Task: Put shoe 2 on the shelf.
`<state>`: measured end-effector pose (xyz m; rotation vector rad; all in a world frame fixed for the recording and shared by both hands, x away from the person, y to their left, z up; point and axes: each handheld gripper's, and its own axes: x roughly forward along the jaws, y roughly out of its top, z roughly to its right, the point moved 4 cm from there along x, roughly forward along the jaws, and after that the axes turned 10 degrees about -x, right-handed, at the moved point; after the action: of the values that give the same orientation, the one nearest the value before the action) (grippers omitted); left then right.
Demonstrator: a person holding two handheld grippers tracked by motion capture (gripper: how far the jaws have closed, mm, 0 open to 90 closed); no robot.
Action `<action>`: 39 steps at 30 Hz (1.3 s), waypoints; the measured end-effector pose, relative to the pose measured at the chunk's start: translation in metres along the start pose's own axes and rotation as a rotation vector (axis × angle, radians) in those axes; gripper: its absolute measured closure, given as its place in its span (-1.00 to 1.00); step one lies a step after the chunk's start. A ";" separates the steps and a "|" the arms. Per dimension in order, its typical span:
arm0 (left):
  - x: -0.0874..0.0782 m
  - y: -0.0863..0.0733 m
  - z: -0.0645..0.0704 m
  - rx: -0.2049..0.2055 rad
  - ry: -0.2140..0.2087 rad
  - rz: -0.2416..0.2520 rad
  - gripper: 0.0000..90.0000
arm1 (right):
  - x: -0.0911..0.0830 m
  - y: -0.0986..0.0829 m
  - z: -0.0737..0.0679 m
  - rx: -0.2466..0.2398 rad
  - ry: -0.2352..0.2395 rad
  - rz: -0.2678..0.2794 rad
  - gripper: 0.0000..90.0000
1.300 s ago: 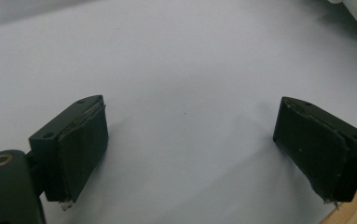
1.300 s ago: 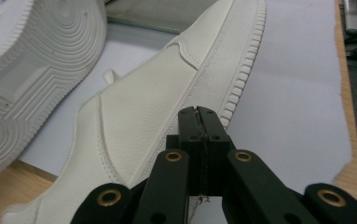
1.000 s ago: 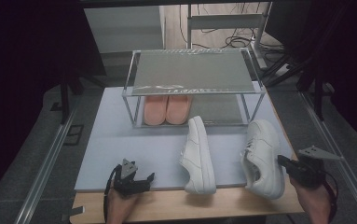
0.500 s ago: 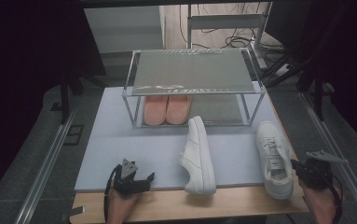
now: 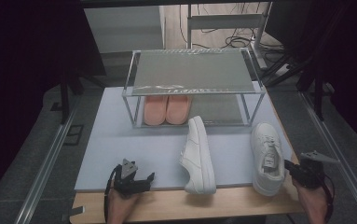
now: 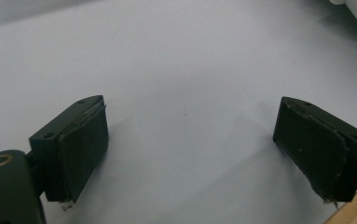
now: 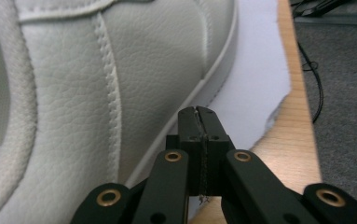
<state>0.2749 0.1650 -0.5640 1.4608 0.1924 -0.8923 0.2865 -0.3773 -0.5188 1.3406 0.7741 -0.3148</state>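
Observation:
Two white sneakers lie on the pale blue mat (image 5: 120, 140). One sneaker (image 5: 198, 156) lies on its side in the middle, toe toward the front edge. The other sneaker (image 5: 267, 156) stands upright at the right, heel toward me. My right gripper (image 5: 290, 168) sits just right of that heel. In the right gripper view the right gripper (image 7: 203, 114) is shut with nothing between the jaws, close beside the sneaker's leather side (image 7: 97, 93). My left gripper (image 5: 141, 179) rests at the mat's front left. In the left gripper view the left gripper (image 6: 190, 140) is open over bare mat.
A metal two-shelf rack (image 5: 195, 70) stands at the back of the mat, with a pair of pink shoes (image 5: 167, 109) on its lower shelf at the left. The wooden table edge (image 5: 190, 205) runs along the front. Cables lie on the floor behind.
The right sneaker went from tilted in front of my right gripper to upright on the mat, a little farther right. My right gripper drew back toward the front edge. The left gripper stayed put.

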 end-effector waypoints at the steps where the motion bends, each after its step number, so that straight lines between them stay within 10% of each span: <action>1: 0.000 0.000 0.000 0.000 0.000 0.000 -0.78 | -0.002 0.000 0.000 -0.001 0.000 0.005 0.99; 22: 0.000 0.000 0.000 -0.001 0.000 0.002 -0.77 | -0.047 0.047 -0.028 -0.041 0.083 0.119 0.99; 39: 0.000 0.000 0.000 -0.002 0.000 0.003 -0.77 | -0.037 0.070 -0.072 -0.113 0.168 0.113 0.97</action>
<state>0.2747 0.1648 -0.5640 1.4590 0.1911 -0.8901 0.2802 -0.3005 -0.4444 1.3090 0.8401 -0.0677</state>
